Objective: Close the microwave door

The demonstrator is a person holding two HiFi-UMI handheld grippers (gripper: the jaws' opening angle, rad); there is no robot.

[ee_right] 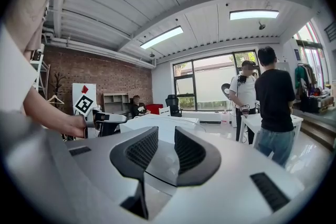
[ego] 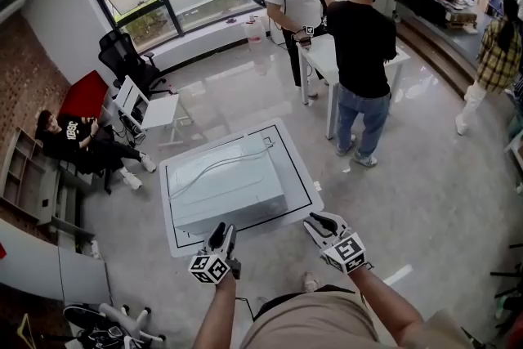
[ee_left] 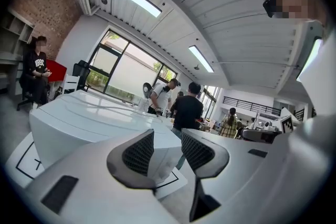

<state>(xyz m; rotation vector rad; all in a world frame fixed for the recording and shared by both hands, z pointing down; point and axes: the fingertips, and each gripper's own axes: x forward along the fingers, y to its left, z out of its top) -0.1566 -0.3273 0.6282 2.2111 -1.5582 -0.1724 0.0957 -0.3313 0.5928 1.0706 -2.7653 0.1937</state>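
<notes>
A white microwave (ego: 225, 184) stands on a low white table (ego: 304, 194) marked with a black outline, its front facing me. From above only its top shows, so its door is hidden. My left gripper (ego: 219, 236) hovers just off the near edge of the microwave (ee_left: 79, 118), open, with nothing between its jaws (ee_left: 167, 152). To the right of the microwave's near corner my right gripper (ego: 315, 221) is level and open too, its jaws empty (ee_right: 166, 150). The microwave (ee_right: 157, 124) lies beyond them, and the left gripper (ee_right: 107, 118) shows to the left.
Two people (ego: 359, 37) stand at a white table (ego: 320, 53) behind the microwave. Another person (ego: 78, 139) sits at the left by a shelf (ego: 33, 184). A white chair (ego: 145, 106) and a black office chair (ego: 122, 57) stand at the back left.
</notes>
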